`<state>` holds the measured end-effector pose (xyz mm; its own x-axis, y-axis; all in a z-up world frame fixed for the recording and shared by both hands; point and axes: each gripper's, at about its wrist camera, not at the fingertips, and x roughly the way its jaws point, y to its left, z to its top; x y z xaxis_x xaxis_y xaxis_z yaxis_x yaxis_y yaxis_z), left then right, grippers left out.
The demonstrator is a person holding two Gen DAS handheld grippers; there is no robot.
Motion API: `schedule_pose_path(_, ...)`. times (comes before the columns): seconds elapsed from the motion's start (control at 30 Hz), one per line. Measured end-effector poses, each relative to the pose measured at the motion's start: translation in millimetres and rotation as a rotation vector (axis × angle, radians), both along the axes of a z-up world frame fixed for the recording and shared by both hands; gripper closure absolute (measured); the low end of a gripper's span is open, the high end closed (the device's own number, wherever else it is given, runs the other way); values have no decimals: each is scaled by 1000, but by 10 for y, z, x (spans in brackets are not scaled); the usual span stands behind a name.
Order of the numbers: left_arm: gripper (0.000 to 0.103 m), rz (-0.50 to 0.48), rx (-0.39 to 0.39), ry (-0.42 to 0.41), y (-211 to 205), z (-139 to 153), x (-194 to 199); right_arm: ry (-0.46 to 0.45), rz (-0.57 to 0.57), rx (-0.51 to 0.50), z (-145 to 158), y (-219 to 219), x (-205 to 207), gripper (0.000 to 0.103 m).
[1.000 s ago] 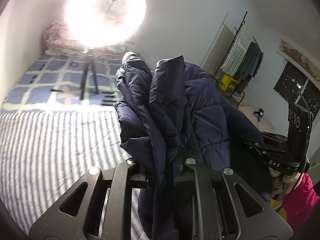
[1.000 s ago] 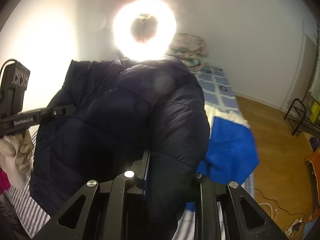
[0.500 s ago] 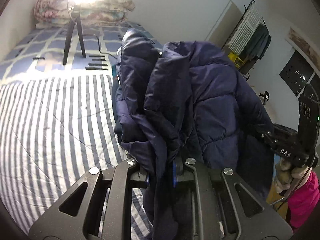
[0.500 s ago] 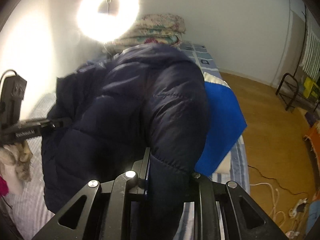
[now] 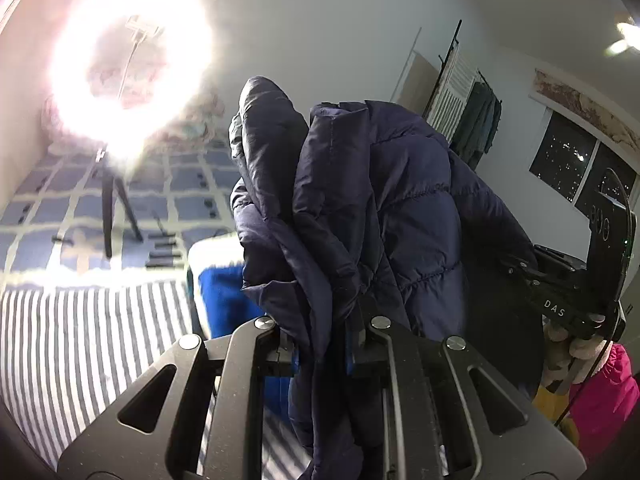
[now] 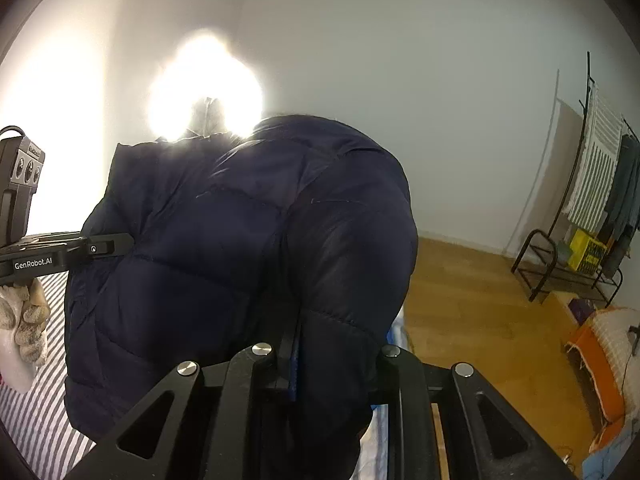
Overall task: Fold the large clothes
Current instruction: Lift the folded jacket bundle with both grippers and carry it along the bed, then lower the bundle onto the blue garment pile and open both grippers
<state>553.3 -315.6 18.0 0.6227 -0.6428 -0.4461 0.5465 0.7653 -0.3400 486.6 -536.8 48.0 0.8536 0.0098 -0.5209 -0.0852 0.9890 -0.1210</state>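
Jacket [image 5: 408, 216], a navy puffer, hangs bunched above the striped bed [image 5: 80, 332], and I have my left gripper [image 5: 324, 344] and right gripper [image 6: 336, 364] each clenched on a thick fold. Slick padded fabric could creep from either grip, dumping it onto the blue garment [image 5: 224, 304] below.

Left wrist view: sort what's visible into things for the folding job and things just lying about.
For the job: navy puffer jacket, left gripper, right gripper, striped bed.
Lying about: ring light, blue cloth, clothes rack, folded quilt.
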Motion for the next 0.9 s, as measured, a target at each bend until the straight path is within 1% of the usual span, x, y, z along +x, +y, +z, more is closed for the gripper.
schedule_pose_path(0.07,90,9,-15,14,-48,9,161,2,-2,3,-32,-55,183,85)
schedule_pose_path(0.13,90,24,-27,35,-100,-18,315,17,4,20,-153,-93,422,85)
schedule_pose_path(0.2,90,39,-23,58,-199,-151,524,40,5,49,-298,-140,585,85)
schedule_pose_path(0.23,90,42,-22,68,-220,-193,575,57,9,68,-417,-169,688,85)
schedule_pose_path(0.27,90,52,-21,91,-243,-320,698,70,14,78,-497,-188,755,85)
schedule_pose_path(0.3,90,59,-19,120,-261,-443,791,92,20,89,-641,-217,846,84)
schedule_pose_path(0.37,85,78,-1,217,-286,-703,1035,164,-9,67,-960,-265,1040,78)
schedule_pose_path(0.4,80,104,12,269,-277,-851,1132,190,-35,45,-1070,-271,1102,67)
schedule_pose_path(0.43,71,139,20,303,-248,-942,1222,210,-81,10,-1197,-299,1162,56)
schedule_pose_path(0.47,68,180,14,339,-188,-1058,1302,200,-126,-20,-1255,-334,1175,50)
schedule_pose_path(0.5,62,203,-16,359,-116,-1140,1354,183,-159,-24,-1274,-395,1170,43)
schedule_pose_path(0.53,58,210,-27,361,-84,-1157,1376,169,-171,13,-1263,-458,1139,41)
schedule_pose_path(0.57,58,210,-27,350,-59,-1169,1392,160,-170,56,-1247,-513,1104,41)
schedule_pose_path(0.6,58,203,-4,328,-65,-1157,1387,141,-174,108,-1204,-596,1044,41)
schedule_pose_path(0.67,58,201,52,282,-109,-1114,1331,115,-202,110,-1164,-721,991,41)
schedule_pose_path(0.73,57,224,92,240,-154,-1072,1291,103,-204,128,-1149,-778,941,41)
schedule_pose_path(0.8,57,260,125,186,-197,-1000,1200,94,-187,154,-1093,-842,884,41)
schedule_pose_path(0.83,57,267,133,167,-215,-969,1147,90,-174,152,-1081,-832,842,42)
schedule_pose_path(0.87,57,285,151,133,-243,-918,1092,88,-164,149,-1102,-862,828,42)
schedule_pose_path(0.9,57,305,165,97,-266,-875,1033,87,-144,144,-1098,-801,788,43)
